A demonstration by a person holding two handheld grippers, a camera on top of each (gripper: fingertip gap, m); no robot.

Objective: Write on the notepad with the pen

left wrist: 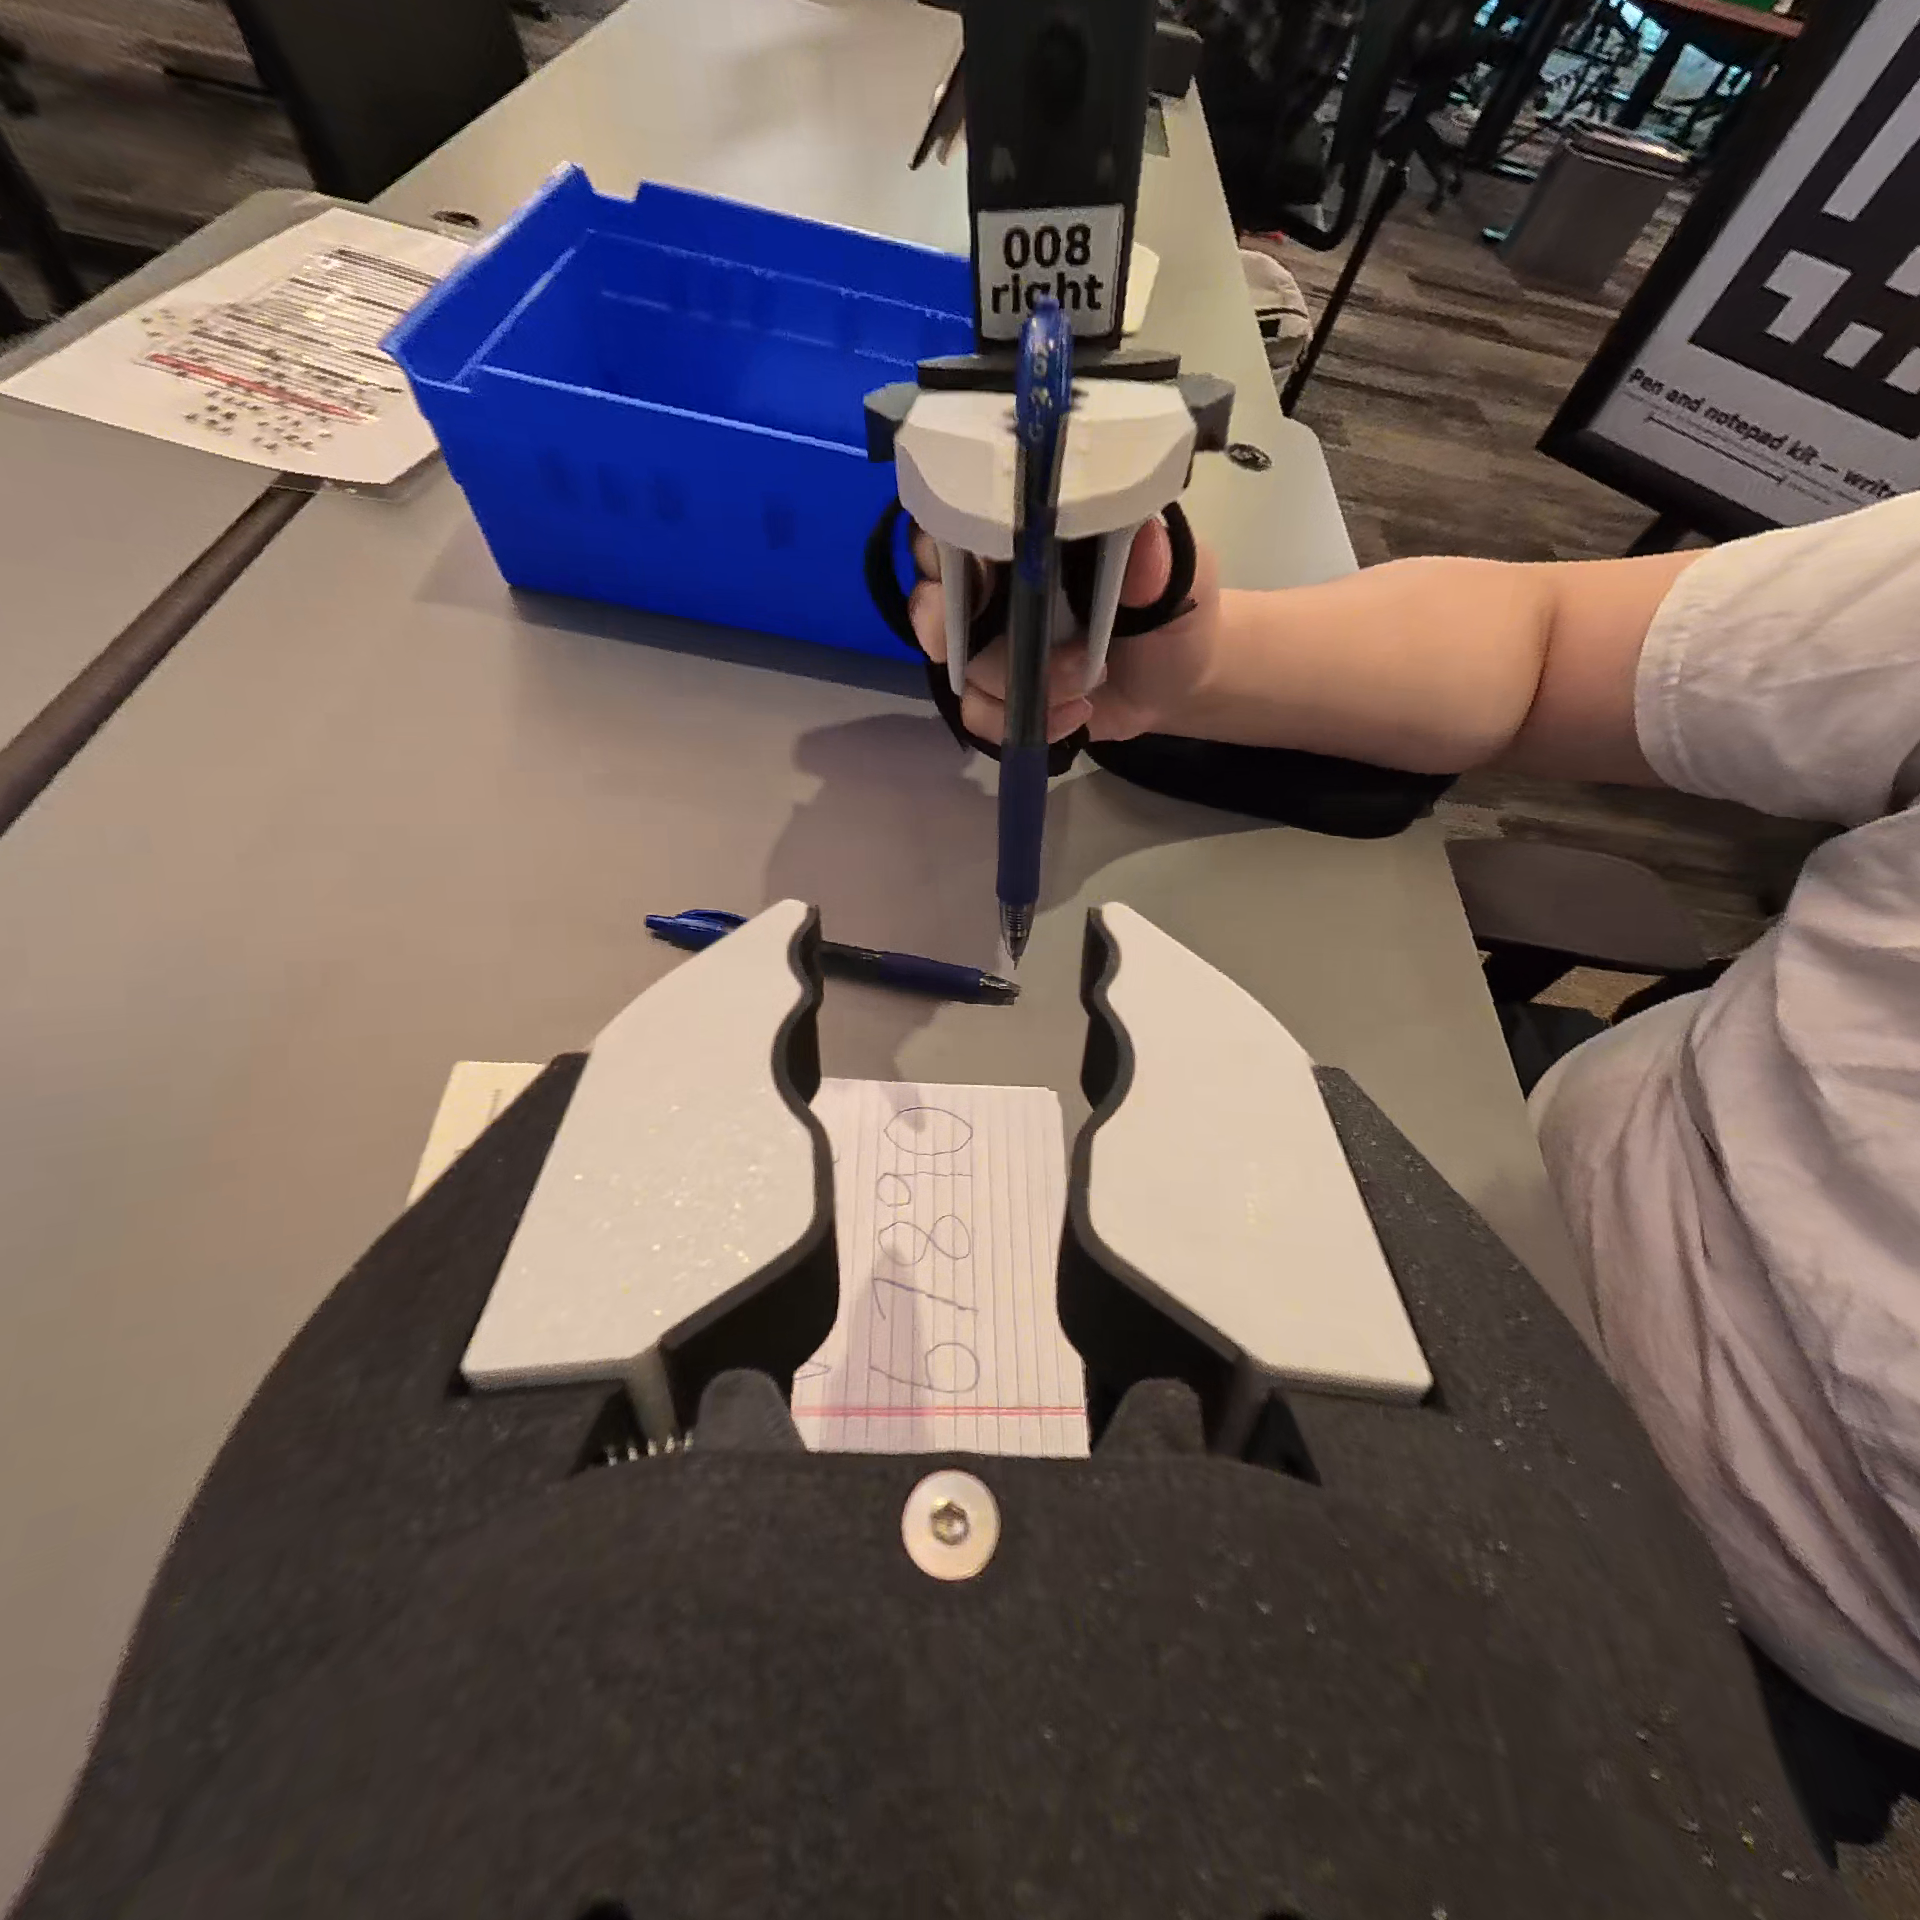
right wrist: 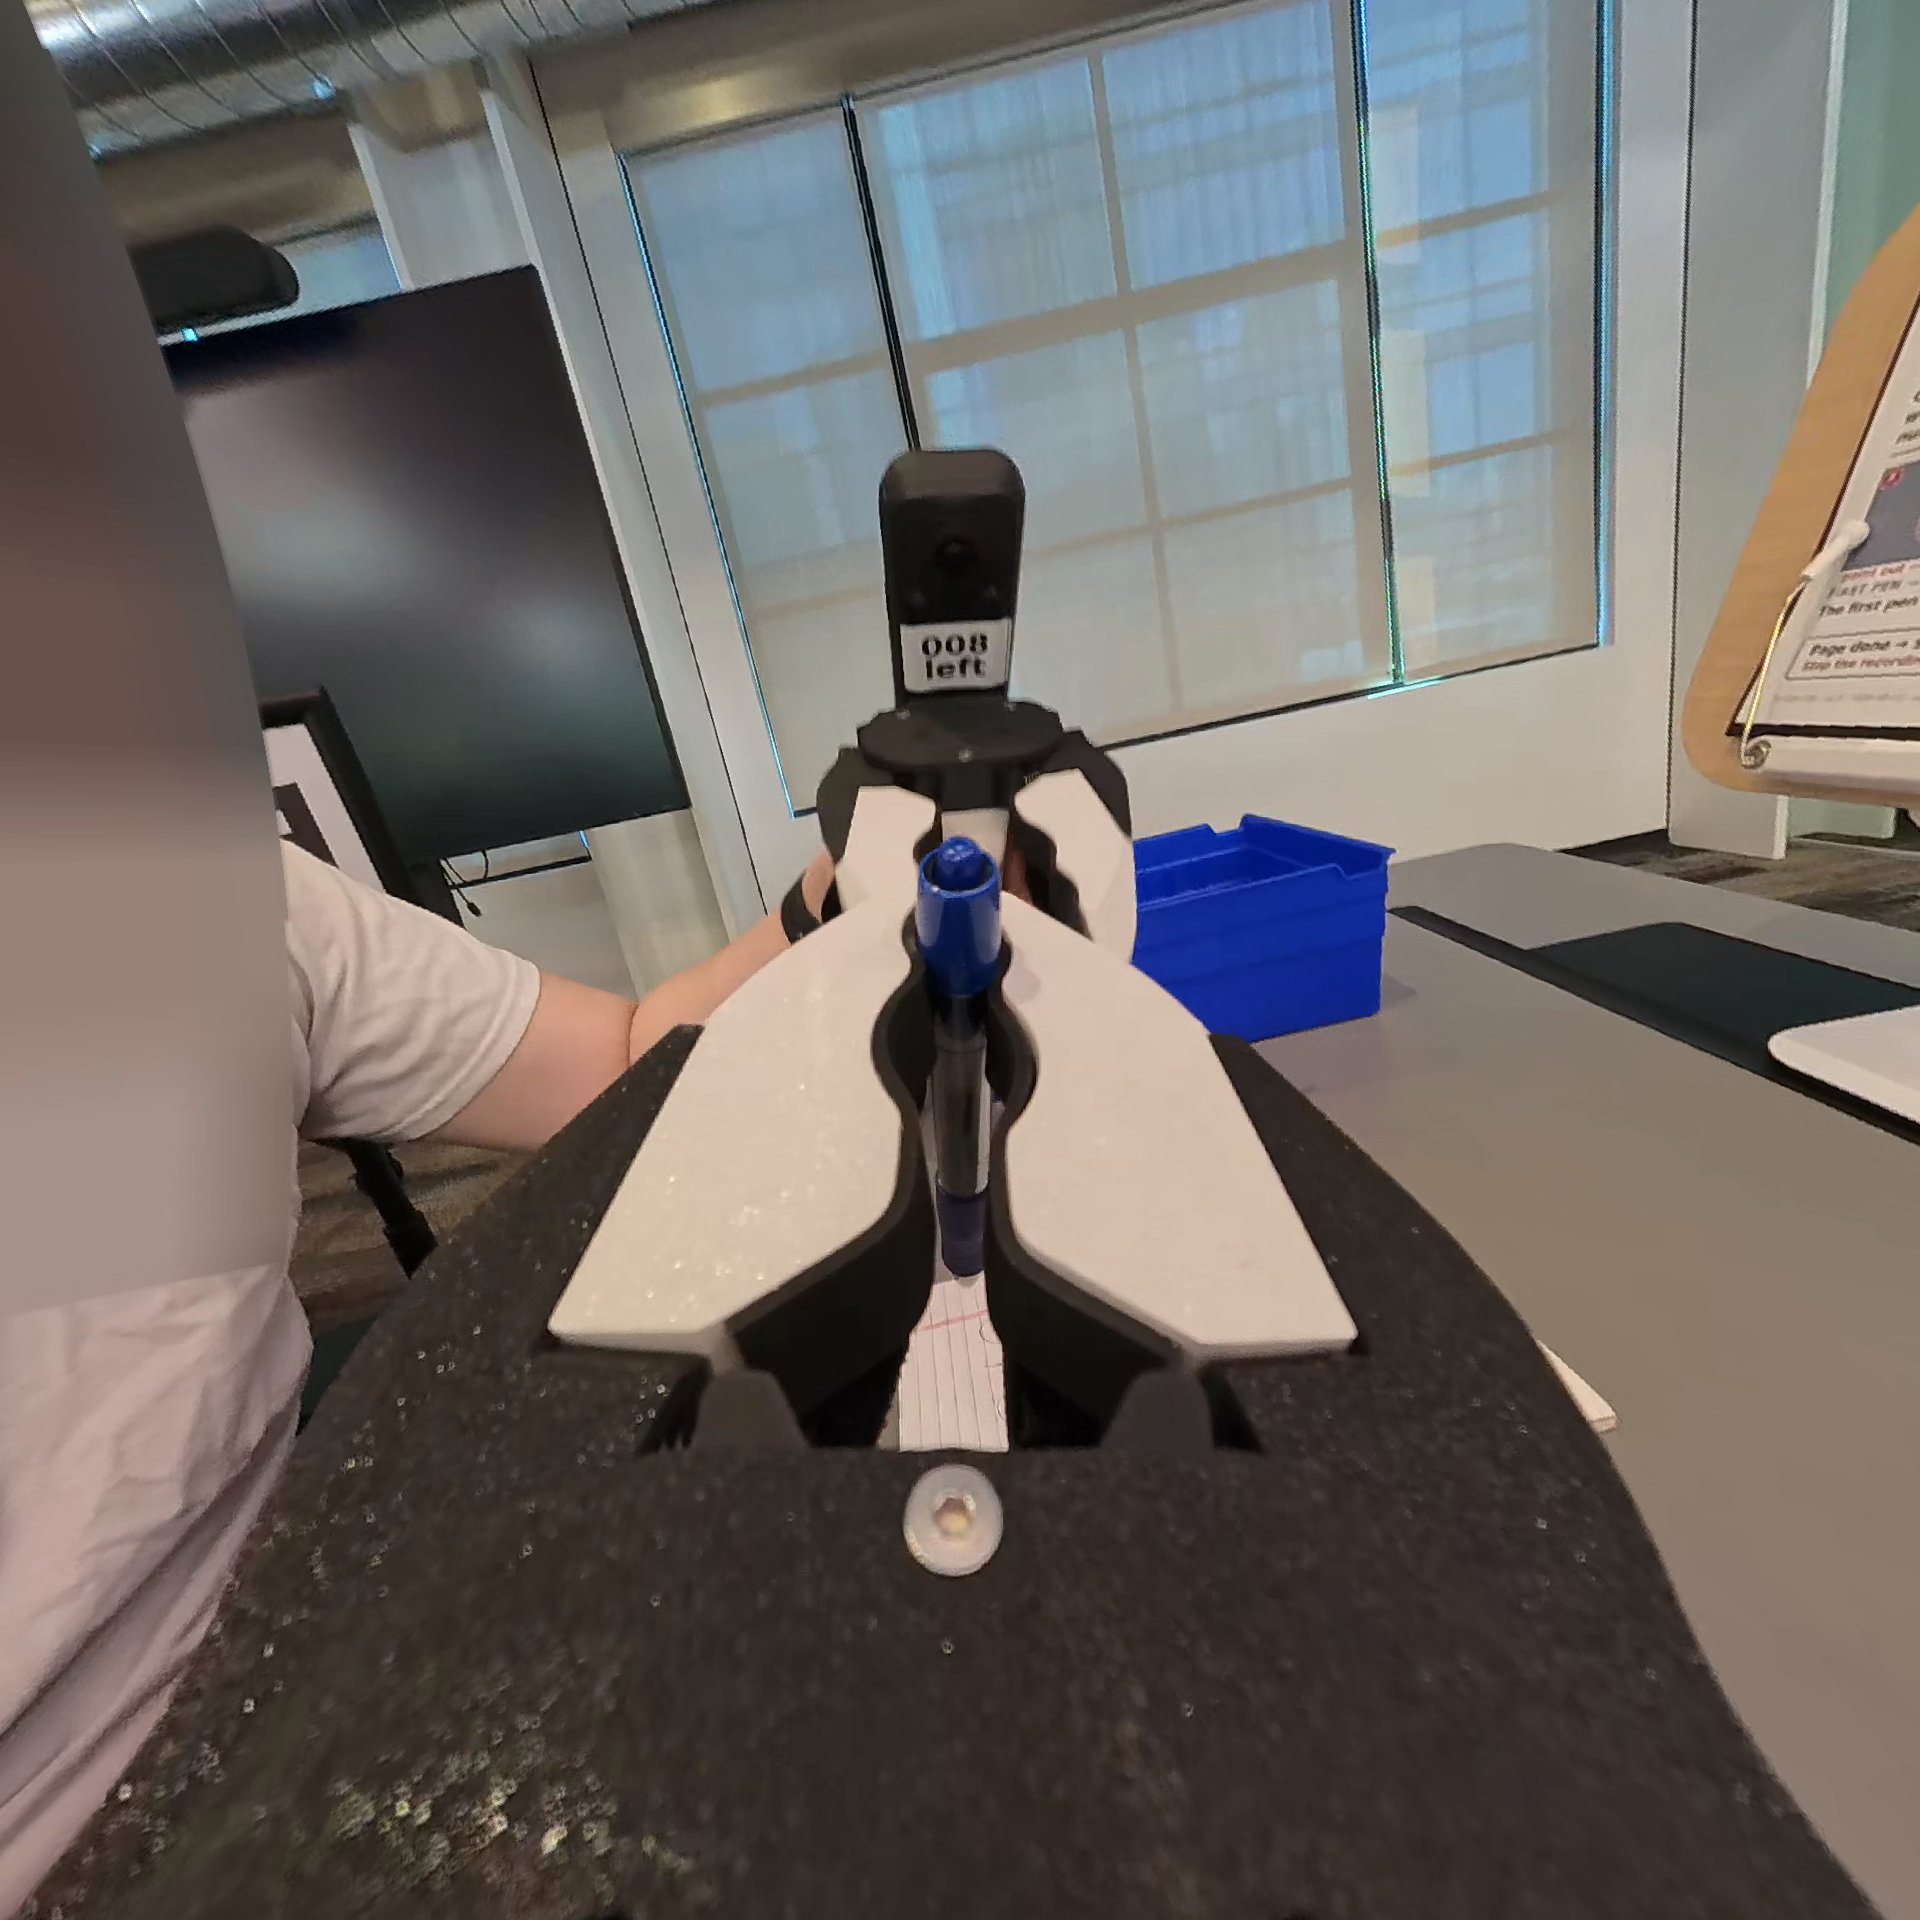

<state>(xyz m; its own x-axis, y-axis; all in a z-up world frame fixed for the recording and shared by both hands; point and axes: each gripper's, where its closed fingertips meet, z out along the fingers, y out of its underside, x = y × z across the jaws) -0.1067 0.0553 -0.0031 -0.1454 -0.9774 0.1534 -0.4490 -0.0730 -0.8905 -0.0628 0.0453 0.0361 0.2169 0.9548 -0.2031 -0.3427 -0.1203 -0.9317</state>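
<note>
Two pens, one notepad and two tongs occupy the grey tabletop point(left wrist: 312, 852); the notepad point(left wrist: 940, 1247) serves as landmark. Far left of and beyond the notepad lies a printed sheet point(left wrist: 260, 343). Beyond the notepad, slightly left, stands a blue bin point(left wrist: 665, 436). Just beyond the notepad's far edge a spare pen point(left wrist: 914, 971) lies flat on the tabletop, partly hidden by a finger of the left tongs point(left wrist: 951, 935). The left tongs hang directly over the notepad, their fingers spread apart and holding nothing, framing the lined page, which already carries handwritten blue marks. Beyond the notepad, the right tongs point(left wrist: 1029, 623) are closed on the pen point(left wrist: 1029, 644), which stands nearly upright, tip down, poised just past the page's far edge and seemingly clear of the paper; whether the tip touches the tabletop cannot be told. From the right tongs' own camera the pen point(right wrist: 958, 1039) sits clamped in the finger notch of the right tongs point(right wrist: 956, 935), with the page point(right wrist: 951, 1382) visible below. To the right of the notepad sits the person's sleeve point(left wrist: 1766, 1143).

Suggested technique: bring the tip back over an unmarked line, lower it gently, and use the empty left tongs to press the pad steady while stroking lightly, so the pen does not swivel in the notch.
</note>
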